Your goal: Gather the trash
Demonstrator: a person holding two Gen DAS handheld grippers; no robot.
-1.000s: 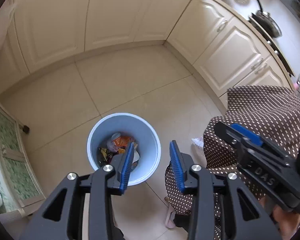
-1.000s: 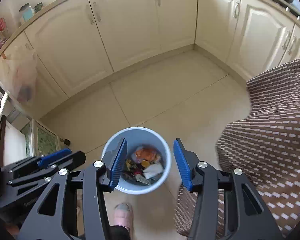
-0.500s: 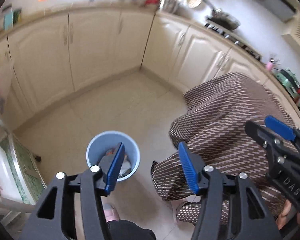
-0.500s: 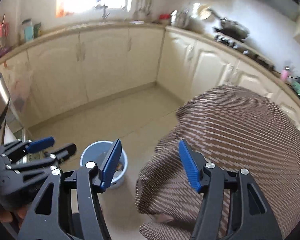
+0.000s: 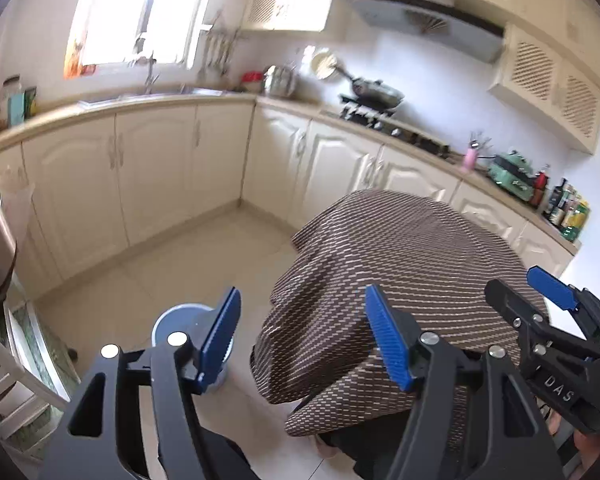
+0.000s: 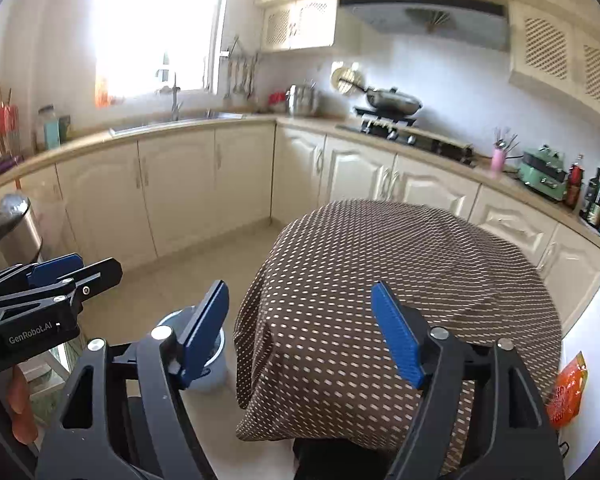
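Both grippers, left gripper and right gripper, have just been opening and hold nothing. We've got wrappers presumably binned in the blue trash bin on the floor; one orange wrapper left at the table edge.

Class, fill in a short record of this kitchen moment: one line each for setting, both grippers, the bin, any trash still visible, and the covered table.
Setting: kitchen with cream cabinets
Left gripper: jaws have just been opening, nothing between them
Right gripper: jaws have just been opening, nothing between them
Bin: blue bin on the floor, left of the table, partly hidden by a finger
Trash visible: orange wrapper at the table's right edge
Table: brown dotted tablecloth, top bare
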